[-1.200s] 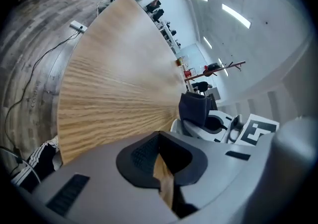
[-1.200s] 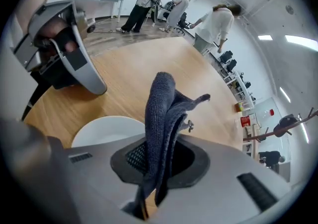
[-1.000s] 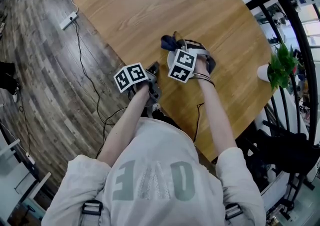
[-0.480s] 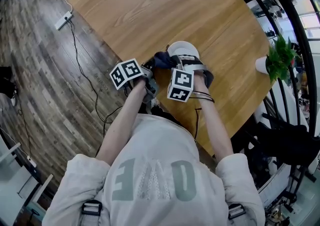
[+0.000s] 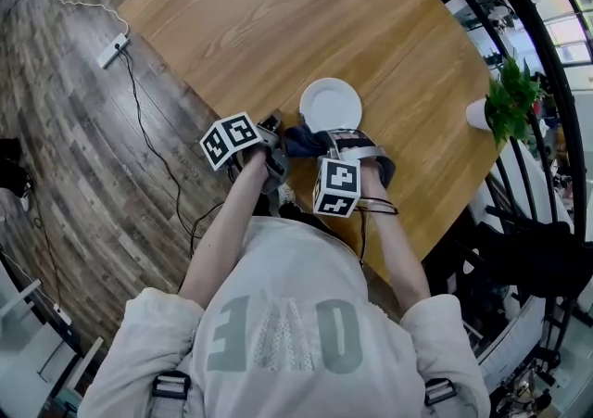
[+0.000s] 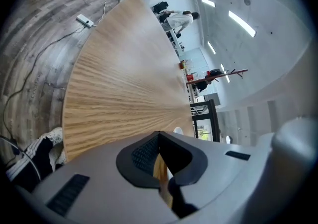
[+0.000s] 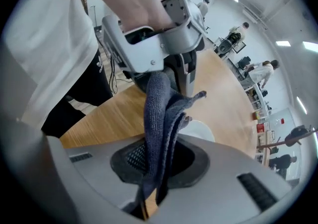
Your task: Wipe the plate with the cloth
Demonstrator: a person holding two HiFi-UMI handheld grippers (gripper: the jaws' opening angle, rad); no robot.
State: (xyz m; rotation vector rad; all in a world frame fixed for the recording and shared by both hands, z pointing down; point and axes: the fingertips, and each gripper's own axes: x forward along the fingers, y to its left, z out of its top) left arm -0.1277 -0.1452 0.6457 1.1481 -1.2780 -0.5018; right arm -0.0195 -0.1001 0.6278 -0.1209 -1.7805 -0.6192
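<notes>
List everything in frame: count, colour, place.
table: 1, light wood, centre
plate: 1, white, on table beyond the grippers
cloth: 1, dark blue, hanging from right gripper
potted plant: 1, green in white pot, table's right edge
power strip: 1, white, floor at left
railing: 1, black, far right
left gripper: 1, grey, shut, near table edge
right gripper: 1, grey, shut on cloth

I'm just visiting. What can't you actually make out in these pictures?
Left gripper view: the plate, only a white sliver above the left gripper.
Right gripper view: whether the cloth touches the left gripper; the cloth overlaps its tip.
Right gripper view: the people far behind, too small to tell what they do.
</notes>
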